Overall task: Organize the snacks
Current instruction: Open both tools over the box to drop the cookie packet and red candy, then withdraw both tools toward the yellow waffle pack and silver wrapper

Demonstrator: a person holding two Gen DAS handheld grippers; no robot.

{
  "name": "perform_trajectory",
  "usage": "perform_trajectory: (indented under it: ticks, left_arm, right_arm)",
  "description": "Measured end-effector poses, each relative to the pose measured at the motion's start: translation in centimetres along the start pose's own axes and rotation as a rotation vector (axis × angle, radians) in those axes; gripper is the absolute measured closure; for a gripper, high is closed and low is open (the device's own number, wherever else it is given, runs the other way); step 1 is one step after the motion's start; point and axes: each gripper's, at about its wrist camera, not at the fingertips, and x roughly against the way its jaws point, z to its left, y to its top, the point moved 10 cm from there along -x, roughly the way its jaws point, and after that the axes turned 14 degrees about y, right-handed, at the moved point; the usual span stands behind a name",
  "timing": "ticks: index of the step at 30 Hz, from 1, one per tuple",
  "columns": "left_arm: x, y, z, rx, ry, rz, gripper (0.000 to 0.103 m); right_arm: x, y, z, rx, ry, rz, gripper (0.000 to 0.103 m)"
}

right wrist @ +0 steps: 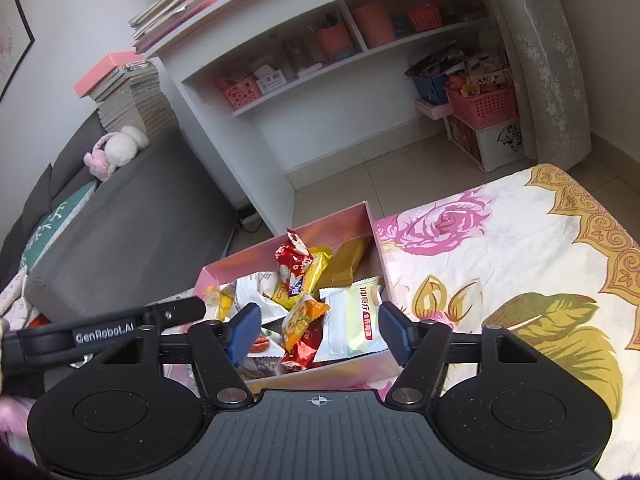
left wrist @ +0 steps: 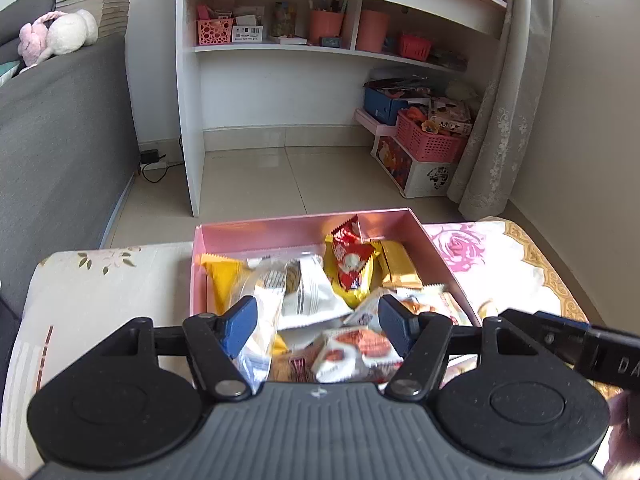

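Home living room: grey fabric sofa [left wrist: 60, 128] at 9 o'clock, white wooden shelf unit [left wrist: 280, 52] at 12, lace curtain [left wrist: 516, 80] at 2, tiled floor [left wrist: 280, 176].

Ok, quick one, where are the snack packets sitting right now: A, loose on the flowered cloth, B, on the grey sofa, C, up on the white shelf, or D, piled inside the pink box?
D: the snack packets lie heaped inside the pink box, which sits on the flowered cloth; both views show the packets within its walls.
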Motion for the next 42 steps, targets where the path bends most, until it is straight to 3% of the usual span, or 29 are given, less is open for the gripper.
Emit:
perform_trajectory:
  ticks: [12,25,34,42]
  left_arm:
    - [3.4,-3.8,1.0,-0.011,-0.021,0.007,0.027]
    - [3.9,-8.3,2.2,-0.025,-0.017,0.005,0.005]
    - [1.1,-11.2,1.7,-0.088,0.005,0.002,0.004]
    - [-0.5,-12.1,0.3,-0.150,-0.042,-0.017,0.016]
  right_arm:
    - [2.2,-1.3,2.6,0.084,0.010,0.027,0.019]
    - [2.8,-3.9,2.6,0.168,-0.039,0.081,0.008]
    - [0.8,-6.5,1.4,0.189,-0.088,0.159,0.006]
    - [-1.5,-7.2,1.3,0.148,-0.088,0.199,0.006]
